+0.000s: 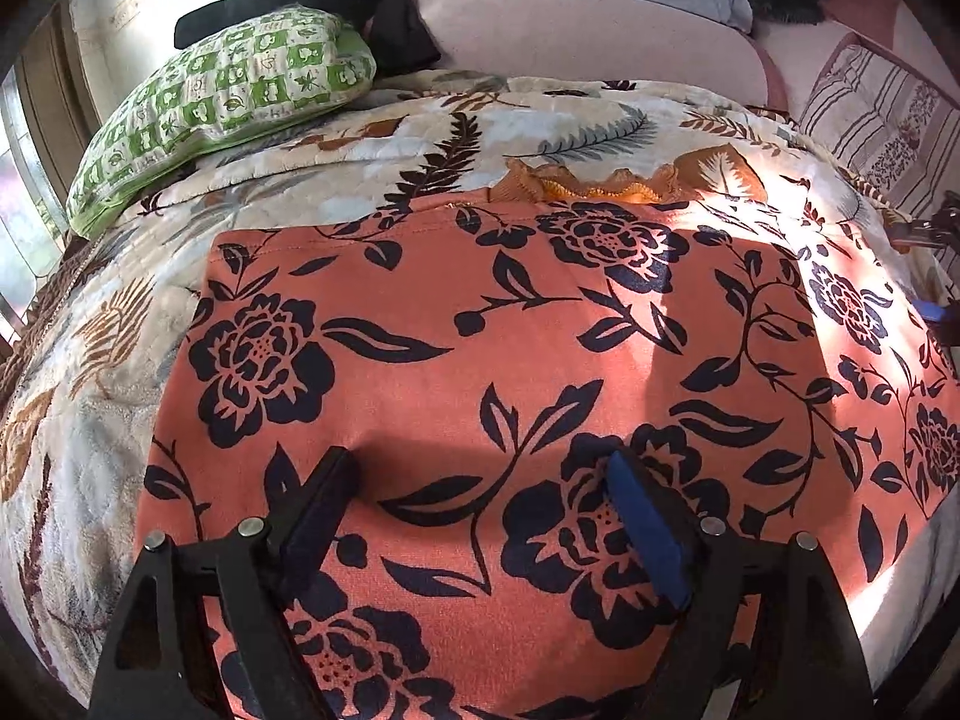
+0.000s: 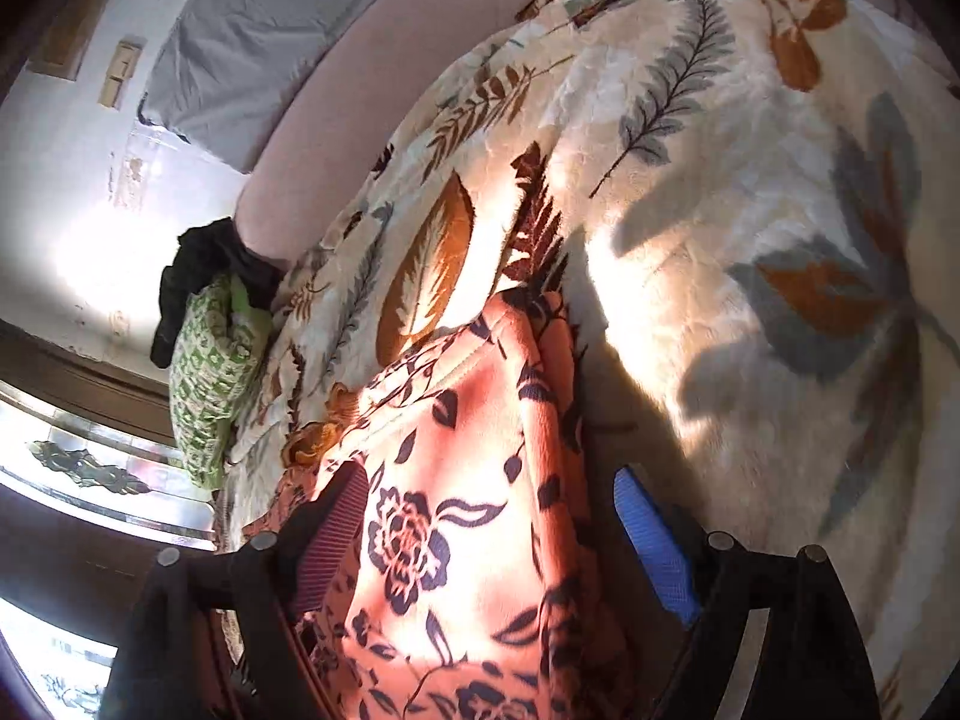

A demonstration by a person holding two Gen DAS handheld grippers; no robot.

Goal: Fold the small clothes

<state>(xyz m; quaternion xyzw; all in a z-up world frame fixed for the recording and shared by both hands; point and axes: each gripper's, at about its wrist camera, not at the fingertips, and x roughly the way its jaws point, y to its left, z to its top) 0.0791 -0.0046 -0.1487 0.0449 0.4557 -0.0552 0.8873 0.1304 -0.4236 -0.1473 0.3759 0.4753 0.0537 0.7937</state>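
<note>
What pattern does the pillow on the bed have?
The pillow has green and white checks with small leaf and flower motifs, shown best in the left wrist view.

Your left tool (image 1: 483, 474) is black plastic. It has two flat fingers that get wider near the camera. One finger has a blue pad (image 1: 645, 531) on its inner side, and the other has a dark pad (image 1: 318, 516). Small round silver screws (image 1: 251, 526) sit on top of each finger. Your right tool (image 2: 492, 516) looks the same: black, with silver screws (image 2: 720, 540), a bright blue ribbed pad (image 2: 657, 546) and a reddish ribbed pad (image 2: 333, 540).
</note>
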